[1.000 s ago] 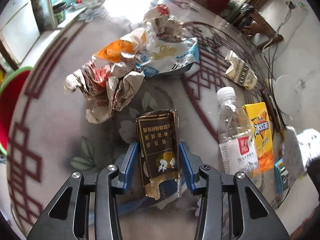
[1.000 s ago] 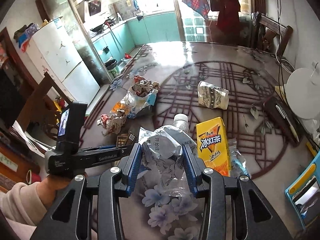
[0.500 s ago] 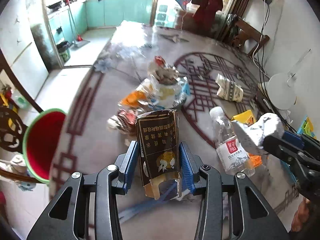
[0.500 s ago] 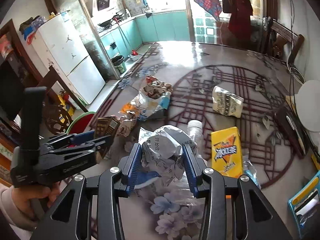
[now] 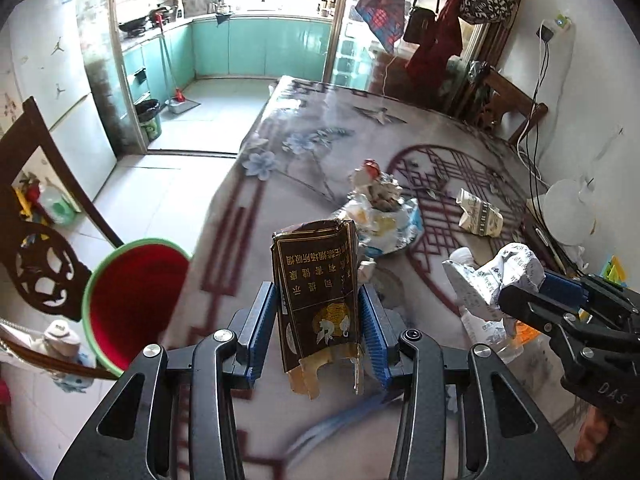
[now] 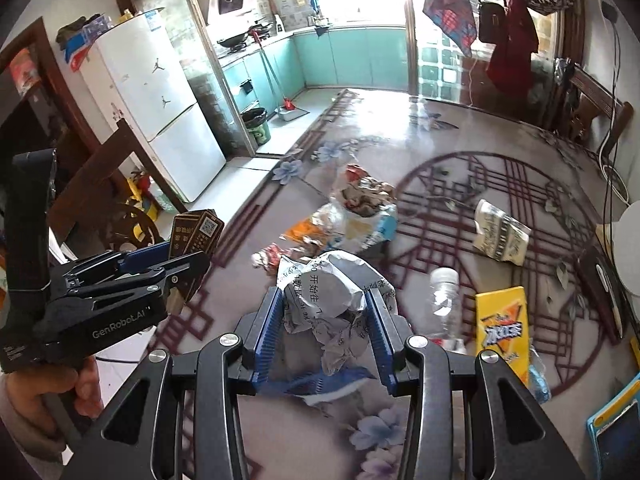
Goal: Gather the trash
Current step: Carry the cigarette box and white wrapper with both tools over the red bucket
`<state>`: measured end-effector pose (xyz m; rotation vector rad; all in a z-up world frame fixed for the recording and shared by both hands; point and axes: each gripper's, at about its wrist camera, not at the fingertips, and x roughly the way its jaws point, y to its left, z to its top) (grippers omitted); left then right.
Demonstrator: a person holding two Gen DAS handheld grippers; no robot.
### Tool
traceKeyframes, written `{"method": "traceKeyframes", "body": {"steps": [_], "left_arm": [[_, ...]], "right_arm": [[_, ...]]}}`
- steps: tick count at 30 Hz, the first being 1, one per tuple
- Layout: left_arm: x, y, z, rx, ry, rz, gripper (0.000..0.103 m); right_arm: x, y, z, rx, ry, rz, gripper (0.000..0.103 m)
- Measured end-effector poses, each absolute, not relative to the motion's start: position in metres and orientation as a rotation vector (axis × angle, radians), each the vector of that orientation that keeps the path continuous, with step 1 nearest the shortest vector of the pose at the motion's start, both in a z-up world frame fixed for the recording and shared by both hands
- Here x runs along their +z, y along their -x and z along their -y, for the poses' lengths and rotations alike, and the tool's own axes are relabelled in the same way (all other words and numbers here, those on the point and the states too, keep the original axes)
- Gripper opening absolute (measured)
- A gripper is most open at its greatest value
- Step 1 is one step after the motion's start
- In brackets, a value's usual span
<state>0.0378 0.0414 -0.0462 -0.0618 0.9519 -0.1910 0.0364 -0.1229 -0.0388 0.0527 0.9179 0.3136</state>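
Note:
My left gripper (image 5: 318,324) is shut on a torn brown cigarette box (image 5: 316,280) and holds it up above the table's left edge. The box also shows in the right wrist view (image 6: 194,232). My right gripper (image 6: 324,320) is shut on a crumpled white paper ball (image 6: 328,292), lifted above the table; it also shows in the left wrist view (image 5: 500,280). A red bin with a green rim (image 5: 132,300) stands on the floor left of the table. A pile of wrappers (image 6: 356,216) lies mid-table.
A crushed carton (image 6: 498,232), a clear plastic bottle (image 6: 442,296) and a yellow drink box (image 6: 502,328) lie on the patterned table (image 6: 460,148). A dark wooden chair (image 5: 40,240) stands at the left. A white fan (image 5: 568,212) and cables sit at the right.
Both grippers rose and swung left with their loads. The red bin has come further into the left wrist view, and the right gripper now shows closer beside the left one.

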Motion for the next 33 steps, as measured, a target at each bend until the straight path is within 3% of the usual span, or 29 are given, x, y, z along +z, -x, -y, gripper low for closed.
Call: {"method": "traceKeyframes", "body": {"steps": [16, 33], "left_arm": [[-0.041, -0.048, -0.122, -0.196, 0.056, -0.927, 0.041], [-0.071, -0.07, -0.236, -0.107, 0.104, -0.973, 0.042]], "right_arm": [[-0.027, -0.043, 0.022, 0.313, -0.037, -0.898, 0.04], [-0.045, -0.074, -0.093, 0.376, -0.046, -0.938, 0.04]]}}
